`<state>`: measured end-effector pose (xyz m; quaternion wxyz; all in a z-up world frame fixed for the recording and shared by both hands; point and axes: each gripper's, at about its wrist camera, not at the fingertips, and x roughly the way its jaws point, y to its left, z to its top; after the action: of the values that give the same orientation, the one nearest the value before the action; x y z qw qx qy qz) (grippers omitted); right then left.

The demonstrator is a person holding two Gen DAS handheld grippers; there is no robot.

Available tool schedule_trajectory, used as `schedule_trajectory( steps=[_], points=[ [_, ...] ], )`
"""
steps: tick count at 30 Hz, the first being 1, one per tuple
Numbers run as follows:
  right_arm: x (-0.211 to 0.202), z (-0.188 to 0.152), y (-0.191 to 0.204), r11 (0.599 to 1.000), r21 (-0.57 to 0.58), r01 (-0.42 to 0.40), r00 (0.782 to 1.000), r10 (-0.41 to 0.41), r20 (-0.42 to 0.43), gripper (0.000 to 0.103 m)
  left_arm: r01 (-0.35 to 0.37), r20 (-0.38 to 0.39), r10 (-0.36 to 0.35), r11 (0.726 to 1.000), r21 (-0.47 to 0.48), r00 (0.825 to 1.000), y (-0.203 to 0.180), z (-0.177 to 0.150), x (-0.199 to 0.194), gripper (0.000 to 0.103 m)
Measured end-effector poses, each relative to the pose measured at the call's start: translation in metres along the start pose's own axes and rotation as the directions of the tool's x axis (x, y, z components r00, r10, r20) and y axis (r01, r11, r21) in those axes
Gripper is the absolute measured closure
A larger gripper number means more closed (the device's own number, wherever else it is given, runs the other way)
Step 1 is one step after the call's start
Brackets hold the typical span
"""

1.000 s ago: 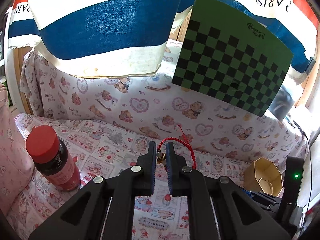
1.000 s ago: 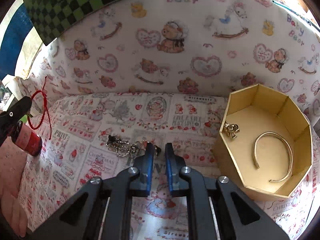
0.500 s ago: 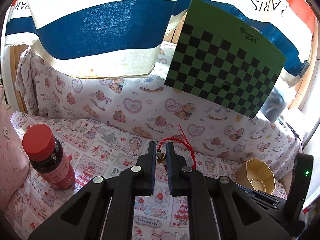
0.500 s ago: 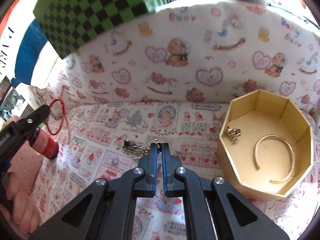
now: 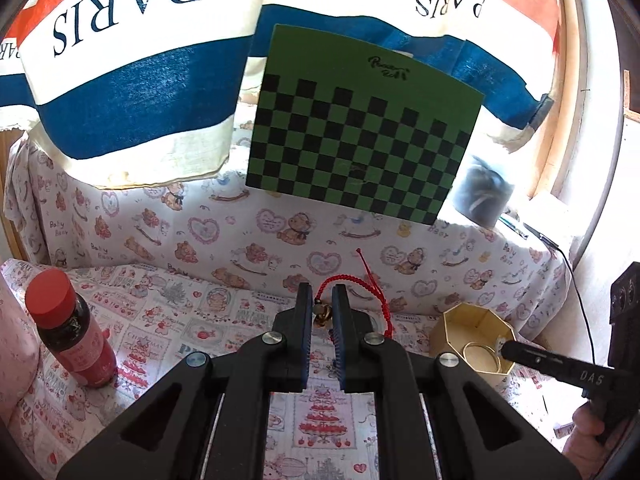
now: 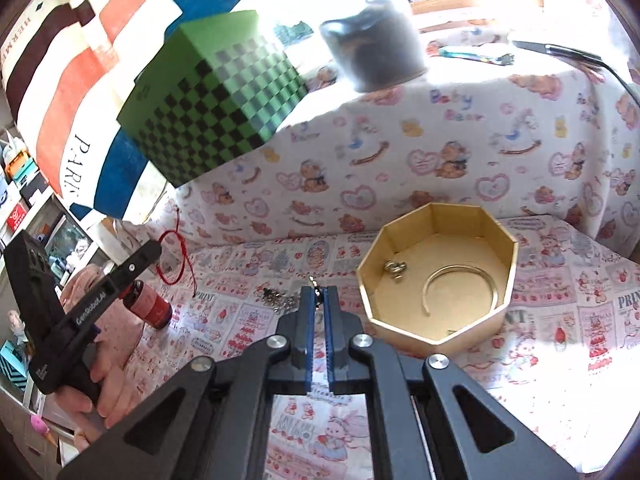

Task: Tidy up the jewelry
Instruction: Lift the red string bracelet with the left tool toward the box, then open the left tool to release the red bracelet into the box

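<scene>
My left gripper [image 5: 321, 298] is shut on a red cord bracelet [image 5: 360, 280] with a small bell, held in the air above the table; it also shows in the right wrist view [image 6: 172, 256]. My right gripper [image 6: 319, 294] is shut on a silver chain [image 6: 280, 300], whose other end hangs down to the cloth. A gold octagonal box [image 6: 438, 276] stands just right of it, holding a gold bangle [image 6: 460, 284] and a small silver piece [image 6: 396, 269]. The box also shows in the left wrist view [image 5: 472, 340].
A red-capped dark bottle [image 5: 68, 340] stands at the left on the printed tablecloth [image 5: 180, 328]. A green checkered board [image 5: 360, 132] and a striped PARIS cloth [image 5: 120, 80] hang behind. A dark round container [image 6: 372, 48] sits on the raised ledge.
My right gripper closed on the silver chain and lifted away from the table. My left gripper rose and moved right with the red bracelet; the box is now nearer to it.
</scene>
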<state>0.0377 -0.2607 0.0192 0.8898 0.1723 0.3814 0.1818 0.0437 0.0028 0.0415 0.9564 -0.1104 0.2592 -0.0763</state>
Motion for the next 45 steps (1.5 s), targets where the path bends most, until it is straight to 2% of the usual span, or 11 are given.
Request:
schedule_trajectory(
  steps=[7,13,22,26,30,31,33,34,36,39,45],
  points=[
    [-0.023,0.014,-0.029,0.994,0.090,0.056,0.995,-0.063,0.075,0.099,0.132,-0.031,-0.132,0.991,0.016,0.991,-0.032,-0.003,0.002,0.094],
    [-0.020,0.020,-0.056,0.987,0.147,0.071,0.994,-0.083,0.077,0.099,0.230,-0.119,-0.225,0.973,0.030,0.967,-0.088,0.010,0.030,0.094],
    [-0.007,0.019,-0.078,0.975,0.197,0.103,0.993,-0.113,0.040,0.099,0.211,-0.274,-0.168,0.968,0.138,0.947,-0.158,-0.023,0.100,0.094],
    [-0.005,0.018,-0.083,0.972,0.206,0.113,0.992,-0.123,0.035,0.099,0.198,-0.292,-0.146,0.967,0.157,0.945,-0.159,-0.033,0.112,0.094],
    [-0.001,0.018,-0.084,0.972,0.215,0.099,0.994,-0.106,0.023,0.098,0.221,-0.291,-0.176,0.967,0.128,0.940,-0.153,-0.032,0.112,0.094],
    [0.000,0.017,-0.084,0.972,0.217,0.095,0.995,-0.102,0.023,0.097,0.228,-0.278,-0.189,0.967,0.115,0.942,-0.150,-0.030,0.109,0.093],
    [0.000,0.017,-0.084,0.971,0.227,0.082,0.995,-0.091,0.033,0.093,0.247,-0.256,-0.218,0.965,0.088,0.942,-0.143,-0.025,0.101,0.083],
    [0.000,0.016,-0.084,0.971,0.228,0.070,0.996,-0.081,0.037,0.080,0.250,-0.244,-0.222,0.964,0.093,0.944,-0.140,-0.023,0.095,0.082],
    [-0.004,0.016,-0.083,0.970,0.232,0.065,0.995,-0.080,0.055,0.068,0.204,-0.206,-0.174,0.970,0.135,0.963,-0.137,-0.018,0.082,0.080],
    [-0.011,0.016,-0.078,0.973,0.221,0.064,0.994,-0.082,0.076,0.067,0.142,-0.151,-0.116,0.975,0.170,0.982,-0.125,-0.011,0.058,0.072],
    [-0.018,0.015,-0.052,0.985,0.138,0.100,0.986,-0.117,0.119,0.050,0.023,-0.082,-0.013,0.991,0.129,0.997,-0.076,0.001,0.015,0.047]
  ],
)
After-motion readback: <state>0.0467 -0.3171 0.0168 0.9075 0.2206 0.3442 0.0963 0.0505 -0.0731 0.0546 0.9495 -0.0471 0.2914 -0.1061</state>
